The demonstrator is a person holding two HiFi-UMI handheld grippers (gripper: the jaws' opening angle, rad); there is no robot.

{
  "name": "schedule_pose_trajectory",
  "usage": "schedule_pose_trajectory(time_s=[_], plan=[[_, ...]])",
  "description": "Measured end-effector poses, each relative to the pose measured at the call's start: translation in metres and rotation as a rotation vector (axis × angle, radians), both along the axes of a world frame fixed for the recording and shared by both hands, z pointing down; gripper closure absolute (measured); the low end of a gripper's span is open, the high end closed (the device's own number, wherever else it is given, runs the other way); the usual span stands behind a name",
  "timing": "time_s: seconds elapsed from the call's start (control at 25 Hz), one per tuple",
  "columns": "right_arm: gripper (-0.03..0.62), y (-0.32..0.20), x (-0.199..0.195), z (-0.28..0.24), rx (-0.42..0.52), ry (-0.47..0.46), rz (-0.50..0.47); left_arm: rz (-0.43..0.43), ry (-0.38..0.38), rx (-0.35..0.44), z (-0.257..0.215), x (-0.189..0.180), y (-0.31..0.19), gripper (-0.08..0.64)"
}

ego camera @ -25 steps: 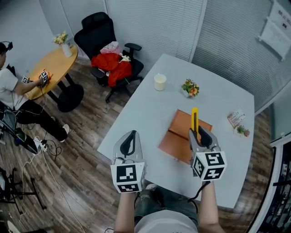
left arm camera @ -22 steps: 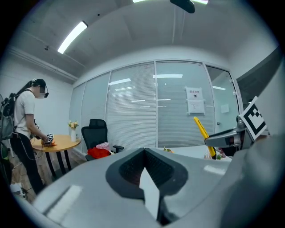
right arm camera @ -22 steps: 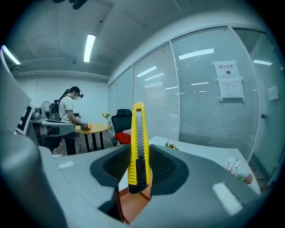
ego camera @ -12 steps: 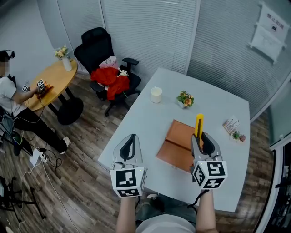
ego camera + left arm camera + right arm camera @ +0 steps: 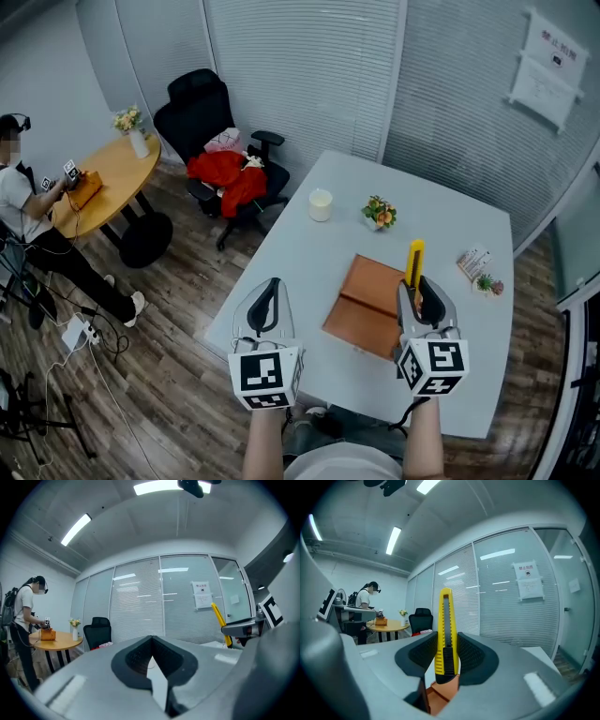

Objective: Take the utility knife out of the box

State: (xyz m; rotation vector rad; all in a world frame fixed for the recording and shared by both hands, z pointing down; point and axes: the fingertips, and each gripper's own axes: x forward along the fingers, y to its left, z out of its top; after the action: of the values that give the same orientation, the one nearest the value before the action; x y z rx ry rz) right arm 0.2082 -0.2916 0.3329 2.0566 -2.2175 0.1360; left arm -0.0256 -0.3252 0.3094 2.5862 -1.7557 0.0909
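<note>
Jaws tight on the utility knife (image 5: 414, 258), my right gripper (image 5: 417, 291) holds it above the box (image 5: 361, 309), seemingly ready to set down; left gripper (image 5: 267, 300) closed, empty.

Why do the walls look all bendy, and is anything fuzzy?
Both gripper views: the wide-angle lens bows the window frames and leaves black corners. Right gripper view: the yellow utility knife between the fingers looks sharp; ceiling lights glare white. Head view: straighter lines, even light.
</note>
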Motion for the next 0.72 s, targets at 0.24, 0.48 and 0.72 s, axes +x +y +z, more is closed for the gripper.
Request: schedule_pose_trajectory(time_s=[0.24,0.48,0.72], plan=[[0.433,0.001,0.0,-0.009,0.037,0.003,0.005,0.0,0.005,0.006,-0.005,-0.001,0.0,0.56],[0.433,0.004,0.002,-0.013,0.057,-0.007,0.019,0.002,0.007,0.006,-0.006,-0.003,0.003,0.56],[0.433,0.003,0.003,-0.013,0.06,0.001,0.016,0.0,0.006,0.007,-0.005,-0.004,0.003,0.56]])
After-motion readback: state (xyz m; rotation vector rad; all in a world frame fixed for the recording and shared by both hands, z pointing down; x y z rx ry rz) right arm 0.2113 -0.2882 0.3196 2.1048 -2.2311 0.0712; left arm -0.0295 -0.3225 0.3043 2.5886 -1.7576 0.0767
